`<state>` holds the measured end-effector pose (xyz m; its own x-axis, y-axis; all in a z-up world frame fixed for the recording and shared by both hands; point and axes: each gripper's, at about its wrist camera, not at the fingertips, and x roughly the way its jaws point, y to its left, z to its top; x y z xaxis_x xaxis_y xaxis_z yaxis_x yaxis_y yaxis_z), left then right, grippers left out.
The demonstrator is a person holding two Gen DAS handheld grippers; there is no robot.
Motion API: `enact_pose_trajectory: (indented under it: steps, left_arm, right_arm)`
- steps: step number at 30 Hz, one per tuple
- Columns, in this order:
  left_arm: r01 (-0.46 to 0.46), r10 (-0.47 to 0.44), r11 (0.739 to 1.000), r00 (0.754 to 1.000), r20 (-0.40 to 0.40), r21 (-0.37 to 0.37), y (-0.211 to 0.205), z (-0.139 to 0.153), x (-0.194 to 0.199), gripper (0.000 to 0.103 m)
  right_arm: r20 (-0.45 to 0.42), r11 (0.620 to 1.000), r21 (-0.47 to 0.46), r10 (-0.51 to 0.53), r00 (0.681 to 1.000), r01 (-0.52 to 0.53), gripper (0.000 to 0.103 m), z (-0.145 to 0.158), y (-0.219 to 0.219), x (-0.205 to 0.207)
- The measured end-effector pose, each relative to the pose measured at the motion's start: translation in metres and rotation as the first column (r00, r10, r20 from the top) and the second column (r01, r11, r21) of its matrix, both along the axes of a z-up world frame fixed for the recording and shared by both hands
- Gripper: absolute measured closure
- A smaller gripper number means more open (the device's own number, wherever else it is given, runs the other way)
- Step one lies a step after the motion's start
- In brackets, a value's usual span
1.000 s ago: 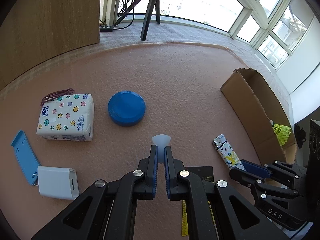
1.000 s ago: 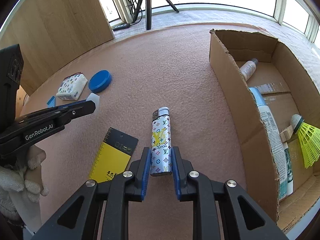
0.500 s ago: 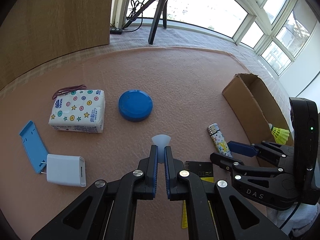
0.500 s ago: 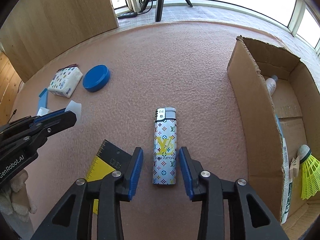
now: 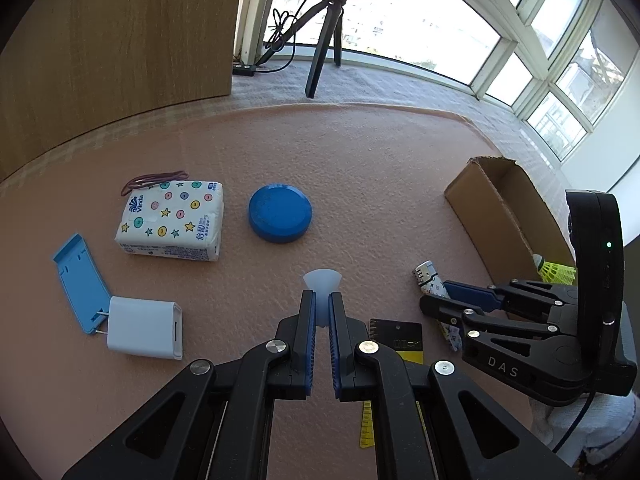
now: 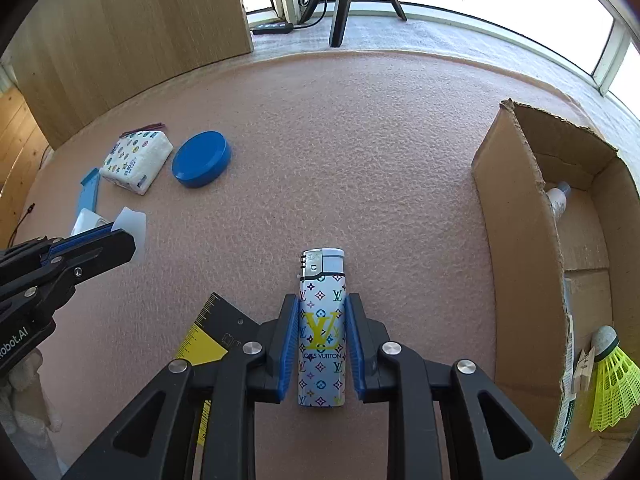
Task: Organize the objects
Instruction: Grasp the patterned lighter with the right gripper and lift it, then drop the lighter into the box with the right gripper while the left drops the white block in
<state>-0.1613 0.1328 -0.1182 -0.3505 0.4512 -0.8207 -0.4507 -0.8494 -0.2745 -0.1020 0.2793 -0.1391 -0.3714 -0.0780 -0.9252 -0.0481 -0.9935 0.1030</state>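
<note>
Pink textured matting [image 6: 360, 152] covers the work surface, bounded at the far edge by a window ledge with a tripod [image 5: 324, 52] and at the far left by a wooden panel [image 5: 120, 40].

Left gripper [image 5: 322, 300]: jaws drawn narrow and clamped on the stem of a small translucent white funnel-shaped piece [image 5: 322, 280], which projects beyond the fingertips. In the right wrist view the same piece [image 6: 132, 226] is seen held clear above the matting at the left side.

Right gripper [image 6: 322, 308]: the blue pads [image 6: 290, 332] are set on either side of a lighter [image 6: 322, 332], at or very near its sides; firm contact cannot be confirmed. The lighter is white with a multicoloured monogram print, a yellow logo and a silver-and-white cap at its far end. It lies flat on the matting near the near edge, lengthwise between the pads.

A black-and-yellow ruler [image 6: 208, 340] lies just left of the right gripper, partly hidden beneath it. An open cardboard box [image 6: 516, 240] stands at the right edge, holding a yellow shuttlecock [image 6: 612, 384] and a white bottle [image 6: 558, 200].

Toward the left edge are noted a patterned tissue pack [image 5: 172, 220], a blue round lid [image 5: 280, 218] beside it, a white charger [image 5: 144, 332] and a light-blue plastic plate [image 5: 80, 280] touching the charger's prongs.
</note>
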Motion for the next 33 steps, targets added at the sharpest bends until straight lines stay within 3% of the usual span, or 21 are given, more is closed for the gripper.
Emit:
enact_pose_trajectory:
  steps: [11, 21, 33]
  left_arm:
    - [0.035, -0.034, 0.999, 0.999, -0.029, 0.015, 0.036, 0.022, 0.022, 0.097]
    - [0.110, -0.108, 0.993, 0.993, -0.054, 0.041, 0.106, 0.044, 0.042, 0.097]
    - [0.220, -0.215, 0.974, 0.973, -0.080, 0.053, 0.203, 0.059, 0.057, 0.097]
  right_arm:
    - [-0.108, 0.998, -0.067, 0.014, 0.994, -0.021, 0.082, 0.048, 0.021, 0.036]
    - [-0.176, 0.996, -0.080, -0.046, 0.983, 0.032, 0.082, 0.085, 0.091, 0.073]
    - [-0.192, 0.989, -0.063, -0.144, 0.971, 0.134, 0.082, 0.091, 0.169, 0.106]
